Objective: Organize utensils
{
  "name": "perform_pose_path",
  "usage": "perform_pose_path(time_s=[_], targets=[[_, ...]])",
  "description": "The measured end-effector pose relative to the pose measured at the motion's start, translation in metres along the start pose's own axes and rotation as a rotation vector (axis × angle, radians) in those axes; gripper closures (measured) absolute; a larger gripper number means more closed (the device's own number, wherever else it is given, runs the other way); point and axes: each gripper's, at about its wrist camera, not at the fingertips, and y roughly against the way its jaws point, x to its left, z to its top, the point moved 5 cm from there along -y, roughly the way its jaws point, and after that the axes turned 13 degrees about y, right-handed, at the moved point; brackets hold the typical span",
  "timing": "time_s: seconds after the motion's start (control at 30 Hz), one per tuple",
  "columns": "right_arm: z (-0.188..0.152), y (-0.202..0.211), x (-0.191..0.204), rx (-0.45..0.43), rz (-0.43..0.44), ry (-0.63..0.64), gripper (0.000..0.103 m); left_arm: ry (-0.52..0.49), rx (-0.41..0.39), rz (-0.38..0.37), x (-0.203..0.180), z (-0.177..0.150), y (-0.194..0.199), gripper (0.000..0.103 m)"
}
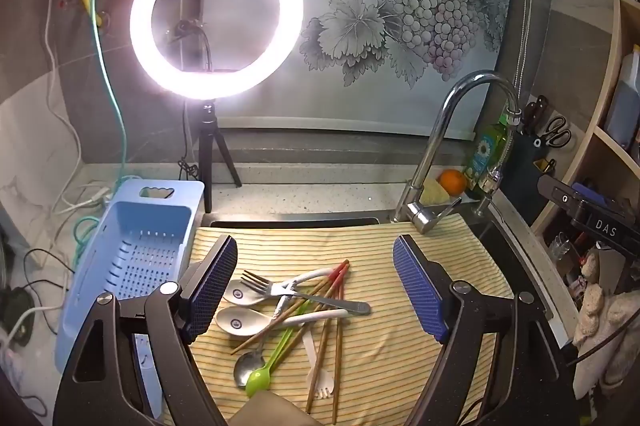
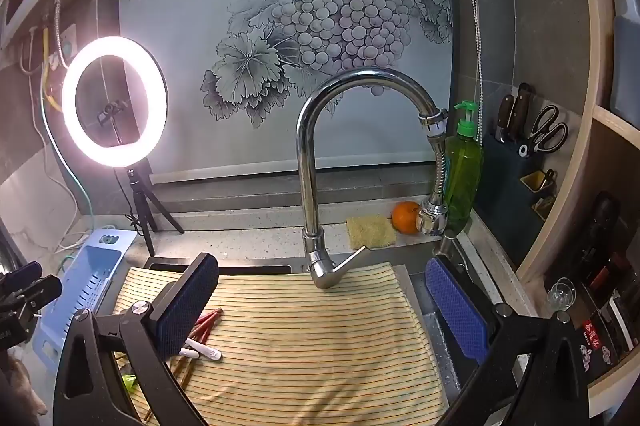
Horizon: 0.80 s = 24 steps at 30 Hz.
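Hiding most utensils [image 2: 206,326] behind the right claw's [image 2: 322,310] left pad.

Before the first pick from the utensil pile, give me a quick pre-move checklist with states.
1. Left claw open and empty: ok.
2. Right claw open and empty: ok.
3. Pile in front of the left claw: ok, it lies between the fingers on the yellow striped cloth.
4. Single utensil free to grasp: not ok, the steel fork crosses the white ceramic spoons and wooden chopsticks.
5. Light blue slotted plastic basket reachable and empty: ok, beside the cloth with nothing seen inside.
6. Chrome gooseneck faucet clear of the right claw: cannot tell, its lever hangs over the cloth's far edge.
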Motion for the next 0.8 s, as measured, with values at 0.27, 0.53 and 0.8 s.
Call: perform_pose_path(time_s=[0.27, 0.53, 0.8], targets=[[0.001, -0.001, 0.0, -0.001, -0.001, 0.003, 0.001, -0.012, -0.006, 0.007, -0.004, -0.003, 0.006, 0.023], [0.002, -0.001, 0.001, 0.0, -0.001, 0.003, 0.001, 0.001, 0.01, 0.002, 0.0, -0.003, -0.003, 0.023], [0.002, -0.002, 0.001, 0.0, -0.002, 0.001, 0.001, 0.001, 0.016, 0.001, -0.001, -0.002, -0.004, 0.023]])
